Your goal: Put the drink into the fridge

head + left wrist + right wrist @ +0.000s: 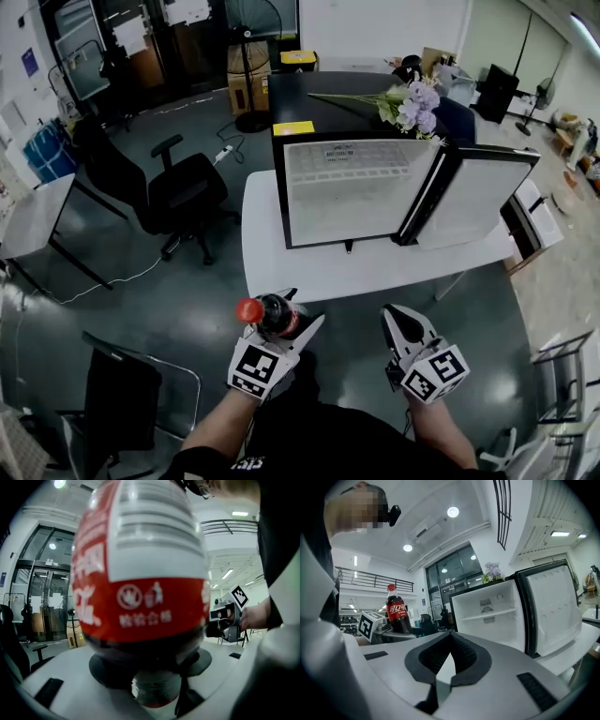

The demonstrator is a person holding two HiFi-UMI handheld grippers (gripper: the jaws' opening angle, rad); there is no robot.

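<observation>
A cola bottle (272,317) with a red cap and red label sits in my left gripper (298,314), which is shut on it, cap pointing left. In the left gripper view the bottle (140,573) fills the frame between the jaws of the left gripper (150,667). My right gripper (398,319) is beside it, shut and holding nothing; the right gripper view shows its pads (461,656) together. Both hover just in front of the white table (309,272). On it stands the small fridge (361,192), its door (478,197) swung open to the right and its white inside (487,616) bare.
A black office chair (183,192) stands left of the table. Behind the fridge is a dark desk with purple flowers (412,103). Another white table (28,220) is at far left, a dark chair back (122,403) at lower left, and a floor fan (248,56) beyond.
</observation>
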